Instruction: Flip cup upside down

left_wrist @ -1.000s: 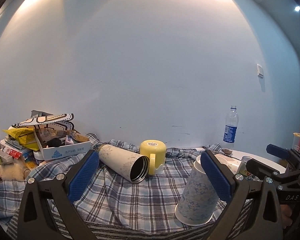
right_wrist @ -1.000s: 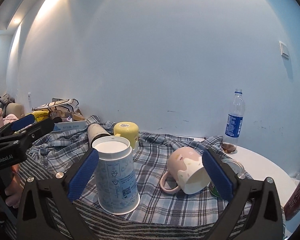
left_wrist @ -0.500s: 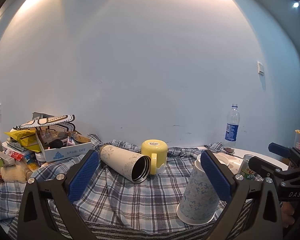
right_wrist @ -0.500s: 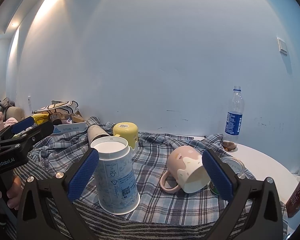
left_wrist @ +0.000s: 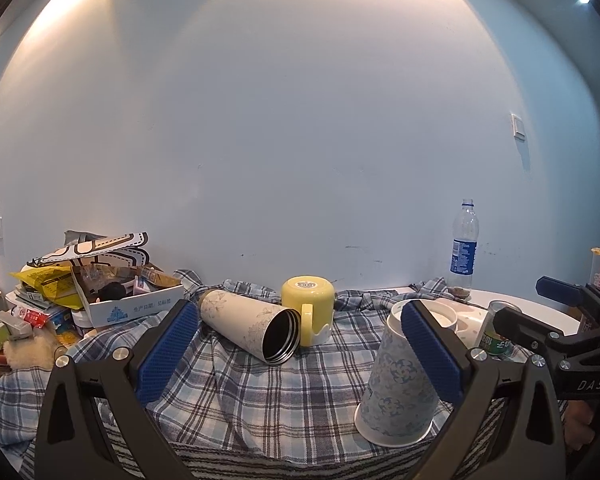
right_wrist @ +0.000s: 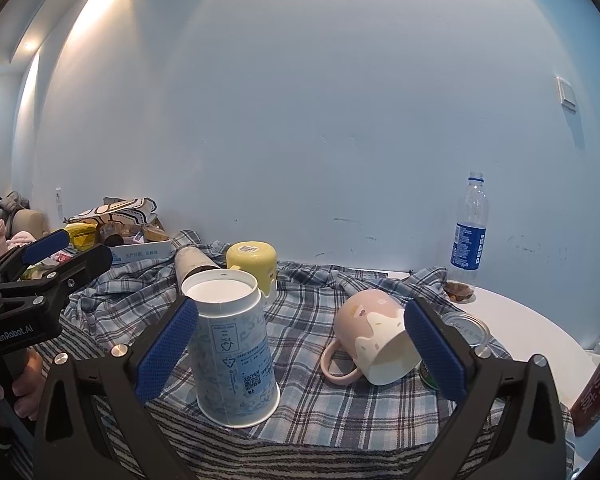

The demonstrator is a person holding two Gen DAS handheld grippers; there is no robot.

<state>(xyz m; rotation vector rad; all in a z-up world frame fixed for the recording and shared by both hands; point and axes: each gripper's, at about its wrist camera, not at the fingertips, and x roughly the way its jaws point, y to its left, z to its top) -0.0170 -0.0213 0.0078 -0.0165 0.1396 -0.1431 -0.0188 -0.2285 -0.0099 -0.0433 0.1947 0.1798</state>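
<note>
Pink mug (right_wrist: pixel 374 342) lying sideways near the table's front edge looks hard, heavy and breakable, so the wide-open right gripper (right_wrist: pixel 300 354) should pinch its rim.

Both wrist cams low, near, facing the wall. Shared: upside-down blue-patterned paper cup (left_wrist: pixel 396 392) by left cam's right finger, by right cam's left finger (right_wrist: pixel 232 356); inverted yellow plastic mug (left_wrist: pixel 308 304) between fingers.

Black left gripper (left_wrist: pixel 300 354), blue ridged pads (left_wrist: pixel 167 347), silver screws
</note>
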